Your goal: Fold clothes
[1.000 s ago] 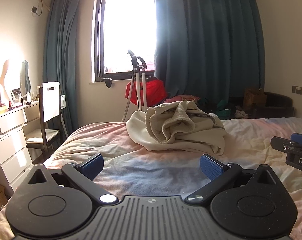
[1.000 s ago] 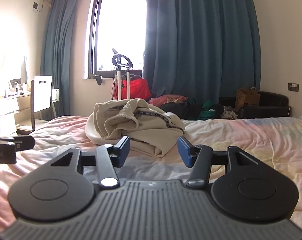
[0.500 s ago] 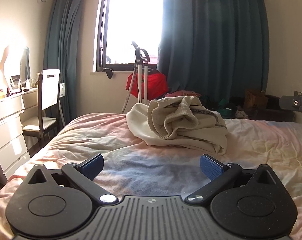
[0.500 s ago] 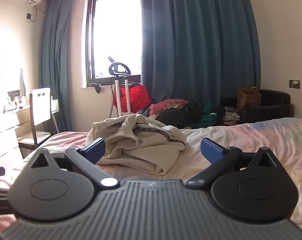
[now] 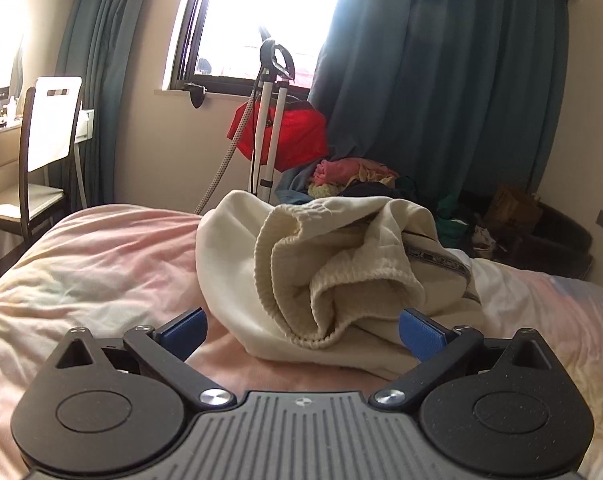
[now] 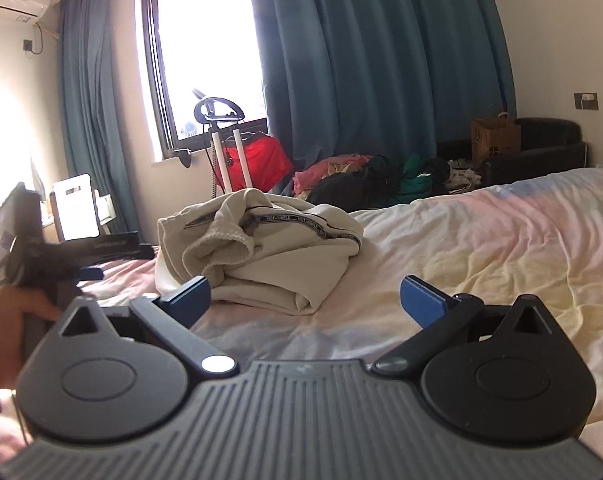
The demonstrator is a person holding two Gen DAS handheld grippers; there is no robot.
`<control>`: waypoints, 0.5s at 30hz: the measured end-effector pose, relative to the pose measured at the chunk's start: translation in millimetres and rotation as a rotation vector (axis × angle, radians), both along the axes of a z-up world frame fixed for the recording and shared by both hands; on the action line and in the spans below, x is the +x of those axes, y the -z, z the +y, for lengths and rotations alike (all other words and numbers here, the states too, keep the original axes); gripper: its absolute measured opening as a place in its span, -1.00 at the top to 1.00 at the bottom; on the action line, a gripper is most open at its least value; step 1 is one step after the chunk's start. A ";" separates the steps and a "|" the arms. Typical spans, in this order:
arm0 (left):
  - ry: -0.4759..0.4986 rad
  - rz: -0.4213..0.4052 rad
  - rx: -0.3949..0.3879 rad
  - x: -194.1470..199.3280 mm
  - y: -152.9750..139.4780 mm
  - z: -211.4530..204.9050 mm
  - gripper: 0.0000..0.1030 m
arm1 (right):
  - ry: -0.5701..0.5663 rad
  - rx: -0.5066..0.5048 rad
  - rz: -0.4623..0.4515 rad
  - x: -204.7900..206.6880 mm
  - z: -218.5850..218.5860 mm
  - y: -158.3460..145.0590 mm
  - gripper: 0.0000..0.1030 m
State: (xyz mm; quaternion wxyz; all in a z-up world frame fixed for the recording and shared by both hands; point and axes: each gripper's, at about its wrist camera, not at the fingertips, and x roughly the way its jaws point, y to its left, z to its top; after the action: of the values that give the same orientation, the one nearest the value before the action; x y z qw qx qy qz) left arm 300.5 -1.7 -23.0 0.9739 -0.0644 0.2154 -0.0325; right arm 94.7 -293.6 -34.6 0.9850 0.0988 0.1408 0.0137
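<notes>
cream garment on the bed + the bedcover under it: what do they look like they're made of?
Cream garment: looks like a soft, matte knit, perhaps cotton fleece. It has ribbed cuffs and thick, rounded folds, plus a printed woven-looking tape along one seam.

Bedcover: a thin woven sheet, likely cotton, matte, with fine sharp wrinkles and a faded pink-yellow dye.

Fibre content can't be confirmed from the look alone.

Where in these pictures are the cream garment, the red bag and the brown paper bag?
cream garment [image 5: 341,276]: left wrist view, its ribbed cuff.
red bag [image 5: 297,136]: left wrist view, its front, under the window.
brown paper bag [image 6: 495,136]: right wrist view, its front face.
</notes>
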 end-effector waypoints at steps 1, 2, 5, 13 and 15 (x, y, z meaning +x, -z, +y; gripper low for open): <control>-0.031 -0.021 0.020 18.1 0.9 -3.8 -0.95 | -0.009 0.009 0.002 4.3 -1.9 2.7 -1.00; -0.061 -0.042 0.040 36.3 1.9 -7.6 -0.94 | -0.017 0.015 0.008 9.1 -3.6 6.2 -1.00; -0.125 -0.020 0.044 90.6 9.0 -7.9 -0.83 | -0.045 0.008 0.074 28.2 -5.1 27.2 -1.00; -0.070 0.015 -0.118 152.2 17.7 2.0 0.24 | -0.106 0.069 0.209 76.6 -1.5 69.4 -1.00; -0.069 0.010 -0.174 147.2 13.4 8.8 0.49 | -0.103 0.054 0.213 81.9 2.3 75.2 -1.00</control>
State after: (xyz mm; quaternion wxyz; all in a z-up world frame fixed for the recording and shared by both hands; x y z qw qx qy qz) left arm 447.7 7.1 -36.4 0.9640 -0.1565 0.2141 -0.0174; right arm 176.6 -291.2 -109.8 0.9594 0.1188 0.2493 0.0576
